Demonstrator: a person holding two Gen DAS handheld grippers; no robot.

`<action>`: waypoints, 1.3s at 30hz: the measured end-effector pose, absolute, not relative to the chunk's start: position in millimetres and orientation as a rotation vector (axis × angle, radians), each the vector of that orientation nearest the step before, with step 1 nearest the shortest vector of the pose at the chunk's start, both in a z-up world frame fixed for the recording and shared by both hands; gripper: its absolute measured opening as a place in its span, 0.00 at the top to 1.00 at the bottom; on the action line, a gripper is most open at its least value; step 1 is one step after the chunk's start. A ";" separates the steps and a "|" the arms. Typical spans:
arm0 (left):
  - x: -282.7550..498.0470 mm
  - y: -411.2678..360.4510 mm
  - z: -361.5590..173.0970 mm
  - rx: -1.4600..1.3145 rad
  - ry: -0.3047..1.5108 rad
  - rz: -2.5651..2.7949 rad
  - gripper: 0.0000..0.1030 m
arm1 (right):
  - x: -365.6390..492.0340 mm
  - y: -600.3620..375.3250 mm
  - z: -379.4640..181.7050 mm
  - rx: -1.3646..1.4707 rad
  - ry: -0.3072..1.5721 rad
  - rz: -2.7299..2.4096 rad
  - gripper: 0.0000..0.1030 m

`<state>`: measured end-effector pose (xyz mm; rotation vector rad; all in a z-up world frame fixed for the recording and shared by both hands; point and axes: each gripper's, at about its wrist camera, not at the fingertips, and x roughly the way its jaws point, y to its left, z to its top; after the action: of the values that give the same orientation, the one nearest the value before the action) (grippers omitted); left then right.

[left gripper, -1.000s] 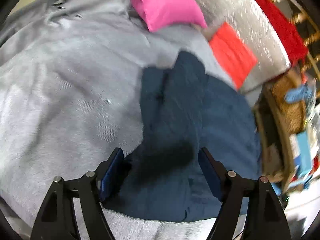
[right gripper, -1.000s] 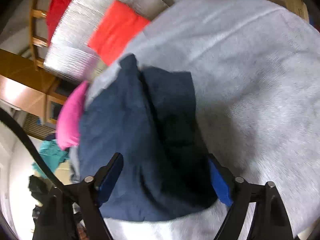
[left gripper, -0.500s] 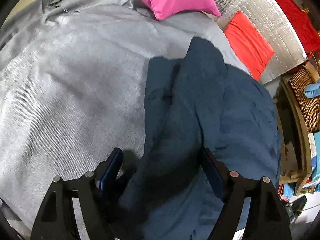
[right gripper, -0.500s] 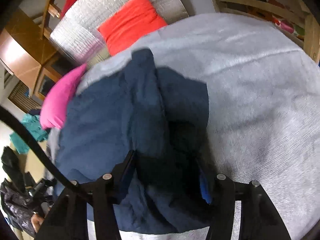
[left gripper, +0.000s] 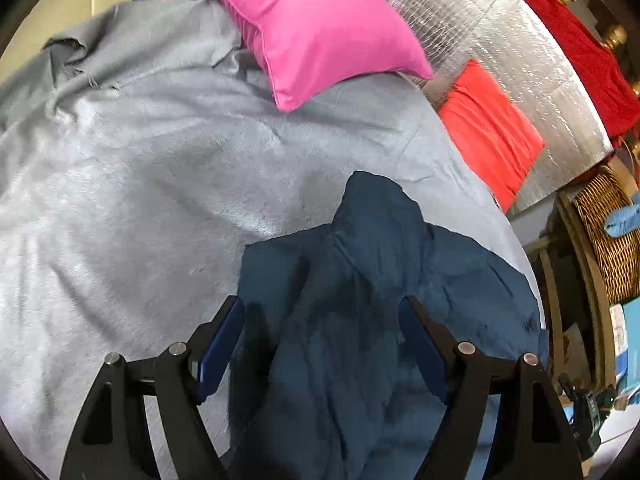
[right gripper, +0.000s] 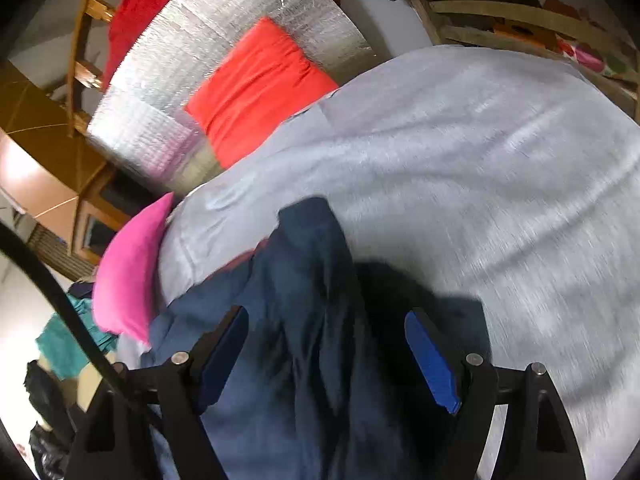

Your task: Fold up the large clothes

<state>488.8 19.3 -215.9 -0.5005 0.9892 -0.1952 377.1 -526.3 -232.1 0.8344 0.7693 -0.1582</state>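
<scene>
Navy garment, bunched, lying lower centre on grey bedspread. Left gripper standing wide, gripping nothing. Right gripper just reopening wide, pads clear of cloth.

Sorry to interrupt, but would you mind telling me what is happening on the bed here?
A person with a gripper in each hand is folding a dark blue garment lying bunched on a grey blanket. The left gripper and right gripper both hover over it with fingers spread; the right one's have just been opening. Neither grips the cloth. A pink pillow lies farther up the bed.
</scene>
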 end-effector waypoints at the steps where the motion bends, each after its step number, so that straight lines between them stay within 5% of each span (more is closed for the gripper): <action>1: 494.8 13.9 -217.0 -0.497 0.998 -0.195 0.23 | 385.1 -526.0 -234.0 0.839 0.771 -0.158 0.20; 5: 512.2 0.8 -221.9 -0.420 1.051 -0.176 0.23 | 416.5 -532.1 -261.2 0.874 0.861 -0.155 0.22; 9: 523.9 -1.0 -226.7 -0.412 1.059 -0.168 0.23 | 426.0 -532.1 -268.3 0.855 0.873 -0.173 0.51; 12: 528.4 -0.3 -219.8 -0.416 1.008 -0.170 0.32 | 424.6 -534.0 -244.7 0.821 0.756 -0.137 0.77; 17: 535.0 -8.8 -229.4 -0.339 0.994 -0.097 0.32 | 435.5 -532.6 -269.1 0.766 0.836 -0.204 0.76; 27: 512.4 -1.5 -196.1 -0.310 0.912 -0.096 0.31 | 402.5 -535.9 -231.8 0.819 0.727 -0.245 0.41; 33: 484.2 -31.7 -158.3 -0.276 0.810 -0.227 0.31 | 400.2 -467.3 -183.9 0.681 0.638 -0.026 0.41; 39: 485.8 -84.9 -180.5 -0.125 0.903 -0.299 0.30 | 435.2 -393.9 -192.9 0.615 0.736 0.123 0.45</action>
<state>485.8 -84.9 -180.5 -0.1247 0.9031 -0.2988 435.2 -393.9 -192.9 0.6150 0.7364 0.1227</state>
